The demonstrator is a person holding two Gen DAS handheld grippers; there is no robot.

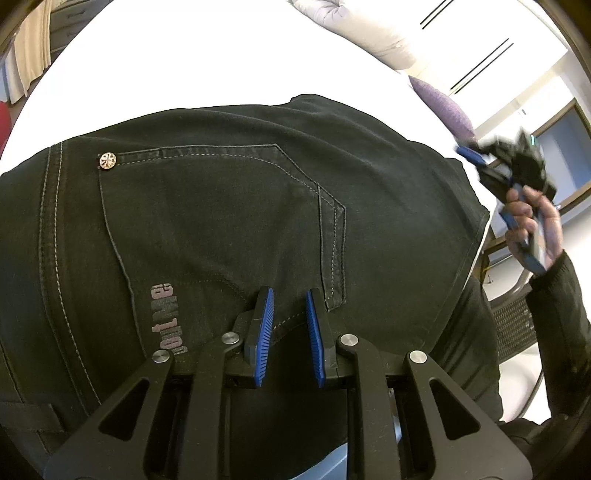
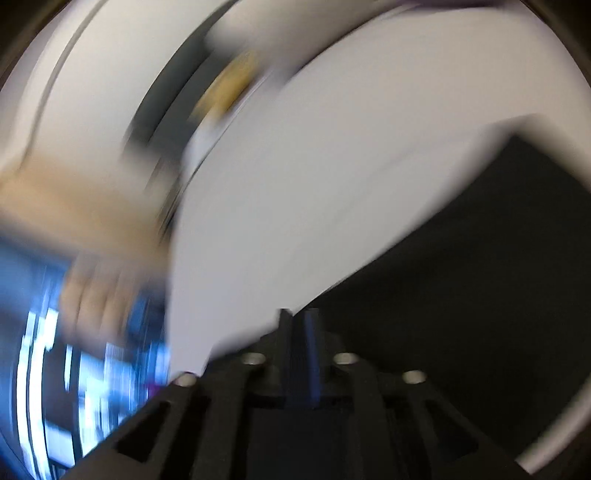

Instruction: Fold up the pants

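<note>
Black jeans (image 1: 221, 206) lie folded on a white bed (image 1: 192, 59), back pocket with a metal rivet (image 1: 108, 161) facing up. My left gripper (image 1: 290, 299) hovers low over the jeans near the pocket's corner, its blue pads apart and holding nothing. My right gripper (image 1: 476, 162) is off to the right of the jeans, held in a hand and blurred. In the right wrist view the picture is smeared by motion; the right gripper (image 2: 298, 317) has its jaws together with nothing between them, and the jeans (image 2: 480, 277) are a dark mass at right.
A white pillow (image 1: 369, 29) and a purple cushion (image 1: 443, 103) lie at the far right of the bed. A black mesh chair (image 1: 513, 325) stands beside the bed at right. A dresser and curtain (image 1: 33, 48) are at far left.
</note>
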